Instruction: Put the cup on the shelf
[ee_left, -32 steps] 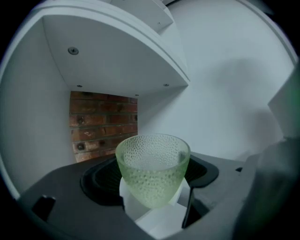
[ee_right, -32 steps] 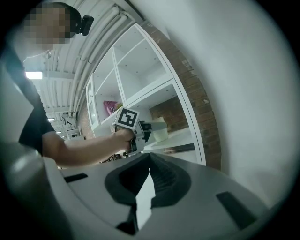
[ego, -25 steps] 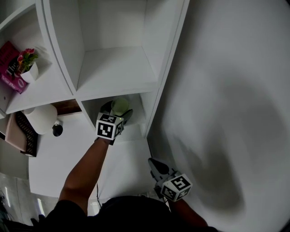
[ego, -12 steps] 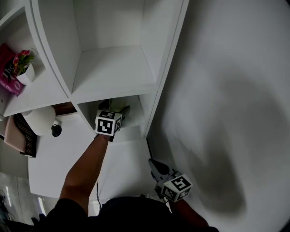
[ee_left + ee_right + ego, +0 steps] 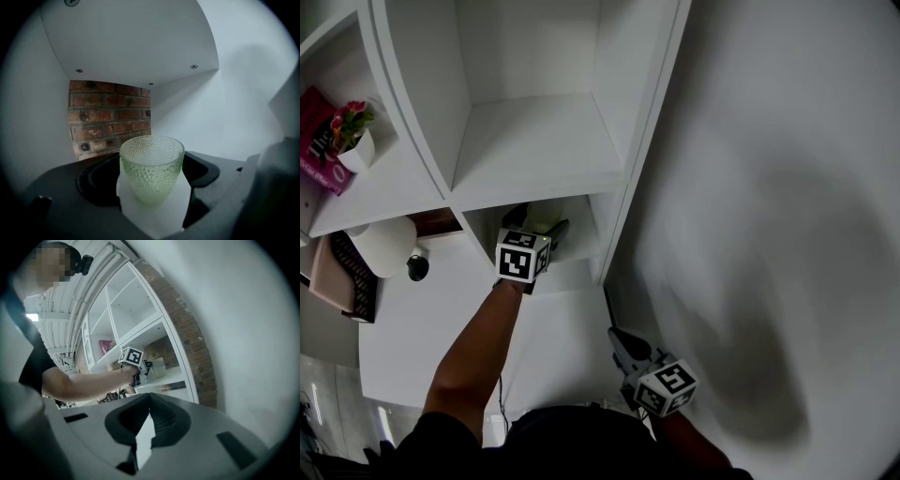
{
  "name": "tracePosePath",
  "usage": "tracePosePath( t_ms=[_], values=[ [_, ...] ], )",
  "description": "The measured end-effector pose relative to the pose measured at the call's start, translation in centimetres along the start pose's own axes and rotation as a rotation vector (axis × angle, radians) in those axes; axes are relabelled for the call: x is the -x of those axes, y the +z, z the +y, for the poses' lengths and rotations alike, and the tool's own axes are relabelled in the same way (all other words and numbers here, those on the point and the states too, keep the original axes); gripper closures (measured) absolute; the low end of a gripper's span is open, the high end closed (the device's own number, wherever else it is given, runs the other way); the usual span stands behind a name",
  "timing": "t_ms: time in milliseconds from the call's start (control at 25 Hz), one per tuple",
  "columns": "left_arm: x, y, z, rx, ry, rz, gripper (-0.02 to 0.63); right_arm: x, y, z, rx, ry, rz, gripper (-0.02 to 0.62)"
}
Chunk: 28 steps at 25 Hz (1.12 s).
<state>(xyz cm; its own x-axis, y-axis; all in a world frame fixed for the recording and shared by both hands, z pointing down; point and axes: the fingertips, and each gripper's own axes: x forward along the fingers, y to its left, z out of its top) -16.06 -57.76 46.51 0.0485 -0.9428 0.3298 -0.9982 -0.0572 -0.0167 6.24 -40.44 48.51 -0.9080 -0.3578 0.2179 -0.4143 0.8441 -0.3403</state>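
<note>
A green dimpled glass cup (image 5: pixel 151 168) stands upright between the dark jaws of my left gripper (image 5: pixel 152 165), which is shut on it. In the head view the left gripper (image 5: pixel 536 230) reaches into the lower compartment of the white shelf unit (image 5: pixel 534 178), and only a pale bit of the cup (image 5: pixel 546 223) shows past the marker cube. The cup's base looks close to the white shelf board (image 5: pixel 154 215); contact cannot be told. My right gripper (image 5: pixel 619 339) hangs low by the wall, shut and empty. Its jaws (image 5: pixel 149 416) show only a thin sliver between them.
A brick wall (image 5: pixel 110 117) backs the compartment, with white side panels and a board overhead. To the left sit a potted flower (image 5: pixel 354 131), a pink book (image 5: pixel 319 141), a white round object (image 5: pixel 384 246) and a dark basket (image 5: pixel 352 277). A plain white wall (image 5: pixel 769 234) fills the right.
The left gripper has carried the cup deeper into the lower compartment, so the cup is now mostly hidden behind the marker cube. The right gripper has stayed in place.
</note>
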Motion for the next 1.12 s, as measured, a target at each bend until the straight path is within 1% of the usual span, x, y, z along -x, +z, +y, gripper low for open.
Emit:
tracePosePath(
  t_ms=[280, 480, 800, 1000, 1120],
  values=[
    [2.1, 0.2, -1.1, 0.003, -0.019, -0.006, 0.202, -0.1, 0.1, 0.9, 0.012, 0.020, -0.004, 0.591],
    [4.7, 0.1, -2.1, -0.003, -0.036, -0.024, 0.202, -0.5, 0.0, 2.1, 0.020, 0.046, -0.004, 0.591],
    [7.9, -0.3, -2.4, 0.009, -0.027, -0.037, 0.202, -1.6, 0.7, 3.9, 0.036, 0.106, -0.002, 0.591],
    [11.0, -0.5, -4.1, -0.008, -0.103, -0.059, 0.203, -2.0, 1.1, 5.3, 0.048, 0.105, -0.023, 0.591],
    [13.1, -0.8, -4.6, 0.011, -0.144, -0.077, 0.204, -2.3, 1.1, 6.1, 0.050, 0.097, -0.037, 0.591]
  ],
)
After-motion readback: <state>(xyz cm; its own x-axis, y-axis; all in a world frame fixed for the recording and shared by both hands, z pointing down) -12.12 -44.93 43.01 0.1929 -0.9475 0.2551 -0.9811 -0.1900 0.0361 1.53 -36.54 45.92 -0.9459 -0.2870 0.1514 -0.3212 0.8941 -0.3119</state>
